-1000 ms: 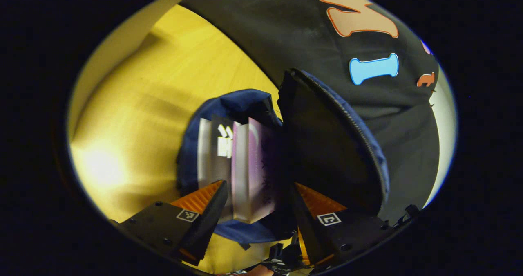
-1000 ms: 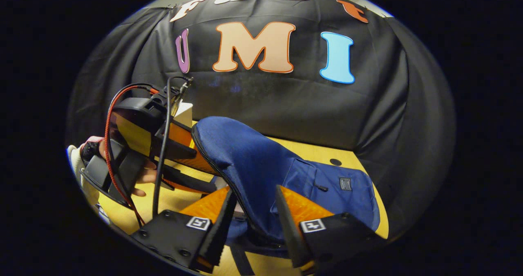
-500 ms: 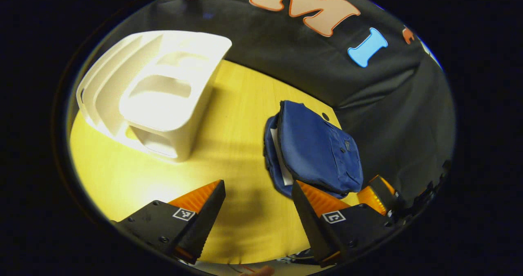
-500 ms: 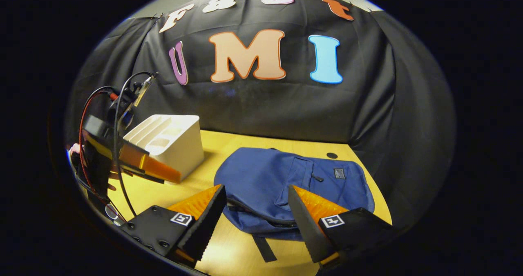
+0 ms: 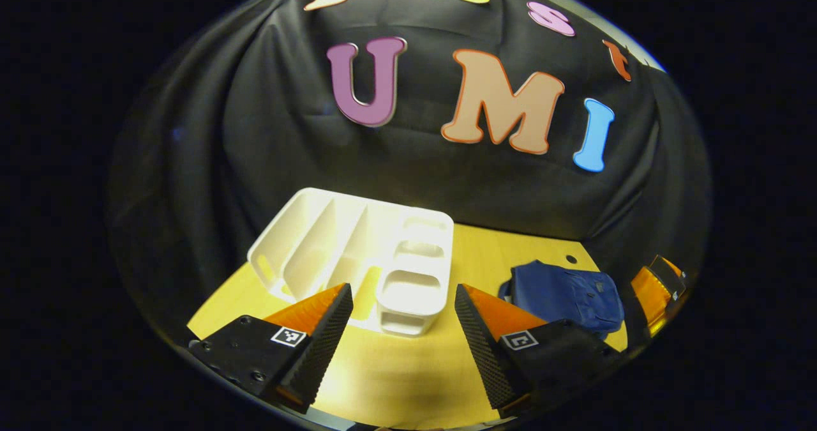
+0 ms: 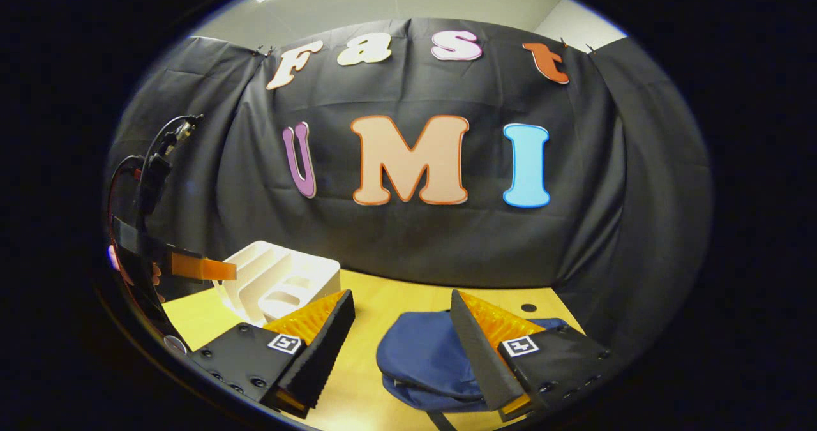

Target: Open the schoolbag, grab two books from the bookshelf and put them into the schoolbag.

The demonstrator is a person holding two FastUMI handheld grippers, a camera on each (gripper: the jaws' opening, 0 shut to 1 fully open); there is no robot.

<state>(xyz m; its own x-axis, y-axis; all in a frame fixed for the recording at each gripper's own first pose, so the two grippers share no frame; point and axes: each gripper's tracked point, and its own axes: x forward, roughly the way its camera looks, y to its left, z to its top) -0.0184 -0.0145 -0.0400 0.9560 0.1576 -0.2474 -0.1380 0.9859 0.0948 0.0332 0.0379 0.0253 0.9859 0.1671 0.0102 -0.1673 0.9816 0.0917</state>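
The blue schoolbag [image 6: 424, 361] lies flat on the yellow table, its flap down, just beyond my right gripper [image 6: 402, 306], which is open and holds nothing. In the left gripper view the schoolbag [image 5: 565, 294] sits at the right. The white bookshelf [image 5: 357, 258] stands ahead of my left gripper [image 5: 402, 297], its slots bare. That gripper is open too, well above the table. The right gripper view has the bookshelf [image 6: 281, 278] at the left, with the left gripper [image 6: 217, 269] held by a hand beside it.
The yellow table [image 5: 408, 367] ends at the black cloth wall close behind the bookshelf and bag. A small round hole [image 6: 528, 307] is in the tabletop behind the bag. The right gripper [image 5: 657, 287] shows at the right edge of the left gripper view.
My left gripper left two books in the bag and pulled back and up. My right gripper let go of the flap, which dropped shut, and also drew back.
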